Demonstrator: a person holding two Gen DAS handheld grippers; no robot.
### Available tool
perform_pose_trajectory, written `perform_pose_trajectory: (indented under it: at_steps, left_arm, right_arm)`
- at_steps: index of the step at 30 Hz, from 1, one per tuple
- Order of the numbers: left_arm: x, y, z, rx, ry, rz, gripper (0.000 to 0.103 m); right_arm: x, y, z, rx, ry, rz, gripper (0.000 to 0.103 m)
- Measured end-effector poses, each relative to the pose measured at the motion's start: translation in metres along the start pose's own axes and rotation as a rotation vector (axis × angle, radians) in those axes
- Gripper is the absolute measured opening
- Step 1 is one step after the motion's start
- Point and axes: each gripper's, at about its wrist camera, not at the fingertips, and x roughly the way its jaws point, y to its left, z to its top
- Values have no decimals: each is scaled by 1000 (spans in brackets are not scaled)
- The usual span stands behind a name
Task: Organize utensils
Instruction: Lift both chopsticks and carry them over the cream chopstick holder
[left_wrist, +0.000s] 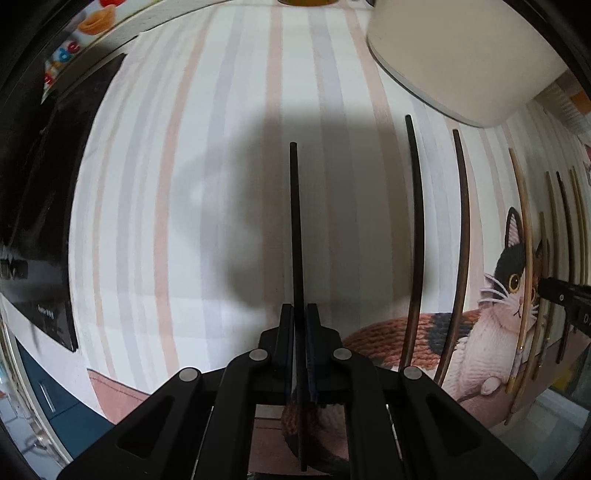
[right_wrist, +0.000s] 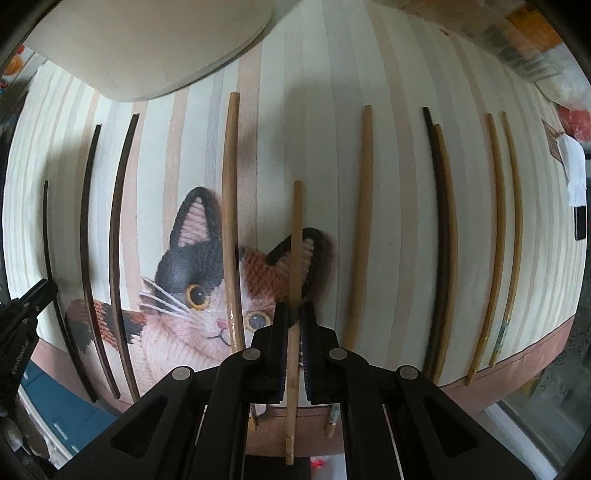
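Both my tongs gripping chopsticks above the striped cat-print cloth.

My left gripper is clamped on a slim black chopstick; my right gripper pinches a pale bamboo chopstick. Other chopsticks lie in rows beside a cream container.

Black left gripper pinches a black chopstick. Black right gripper pinches a tan chopstick. Table mat: cream with pale pink and grey stripes, calico cat print, dusty-pink near border. Far container is beige.
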Motion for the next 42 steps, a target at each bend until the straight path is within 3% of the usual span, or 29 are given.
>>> perform_pose_trajectory:
  at_steps: [10, 23, 34, 42]
  left_arm:
    - [-68, 15, -5, -36, -145, -12, 3]
    - [-123, 8, -33, -70, -311, -25, 3]
    - [-172, 9, -18, -71, -446, -40, 3]
    - [-248, 0, -2, -63, -607, -96, 2]
  right_arm:
    - [-21, -15, -34, 29, -106, 95, 7]
    - [-115, -14, -65, 9, -370, 183, 7]
    - [-181, -4, -52, -4, -531, 236, 7]
    - [-275, -1, -46, -15, -722, 330, 7]
